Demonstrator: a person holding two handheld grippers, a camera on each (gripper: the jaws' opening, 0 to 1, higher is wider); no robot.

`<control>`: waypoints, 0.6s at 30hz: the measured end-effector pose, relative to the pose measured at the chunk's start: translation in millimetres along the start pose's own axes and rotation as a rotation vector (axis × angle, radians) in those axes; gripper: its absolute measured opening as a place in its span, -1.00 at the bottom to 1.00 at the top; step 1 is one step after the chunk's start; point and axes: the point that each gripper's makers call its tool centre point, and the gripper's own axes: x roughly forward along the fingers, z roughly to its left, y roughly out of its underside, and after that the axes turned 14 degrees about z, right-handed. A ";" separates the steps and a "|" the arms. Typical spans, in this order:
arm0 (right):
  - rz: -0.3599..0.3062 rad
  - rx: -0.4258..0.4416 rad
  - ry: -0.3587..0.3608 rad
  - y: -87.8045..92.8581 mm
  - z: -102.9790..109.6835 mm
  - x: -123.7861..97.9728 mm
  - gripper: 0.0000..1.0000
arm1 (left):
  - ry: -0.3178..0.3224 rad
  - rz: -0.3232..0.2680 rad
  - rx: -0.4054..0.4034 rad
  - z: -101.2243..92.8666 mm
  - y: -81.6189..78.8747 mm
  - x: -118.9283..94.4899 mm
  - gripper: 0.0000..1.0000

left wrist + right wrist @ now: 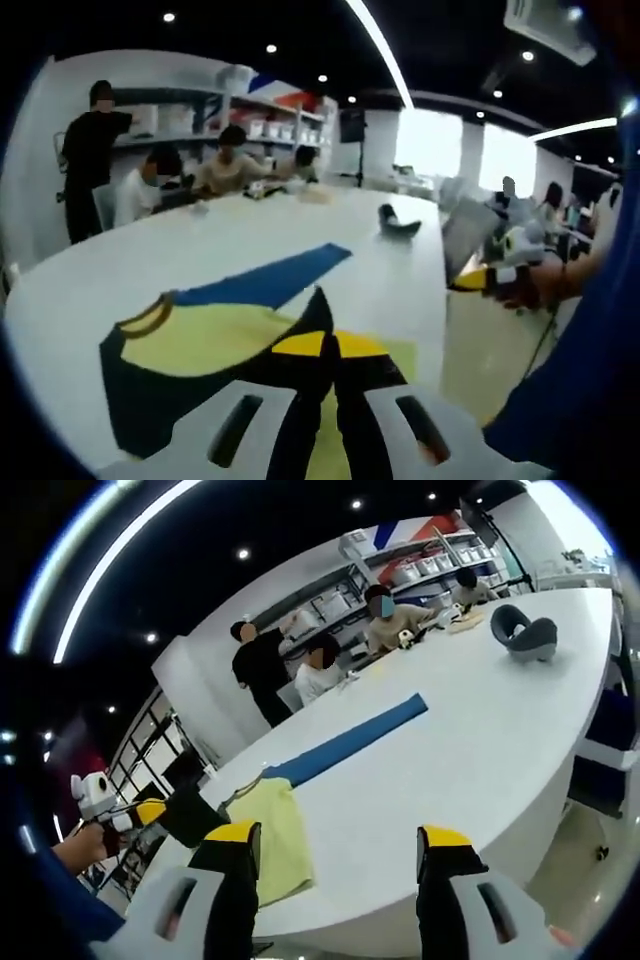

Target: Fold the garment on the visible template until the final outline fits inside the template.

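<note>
Left tongs have jaws together, clamped on the garment, which lies on the white bench. I see right tongs apart, holding nothing, above the bench edge.

A long white tabletop with a rounded end runs toward white shelves stacked with boxes against the back wall. Several people sit at its far end and one stands beside them. The ceiling is dark, with small spotlights and a long strip light. Bright windows glow at the far side. A grey curved object rests on the tabletop.
</note>
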 end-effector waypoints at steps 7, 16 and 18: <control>-0.006 -0.067 0.013 -4.5 -18.1 -13.1 0.22 | 0.091 0.036 0.107 -57.2 -9.9 9.6 -0.96; -0.019 -0.039 0.025 -1.8 -27.4 -19.9 0.22 | 0.172 0.090 0.185 -104.1 0.7 19.2 -0.96; -0.021 -0.022 0.028 1.8 -30.2 -20.6 0.22 | 0.214 0.124 0.253 -127.8 13.3 24.5 -0.96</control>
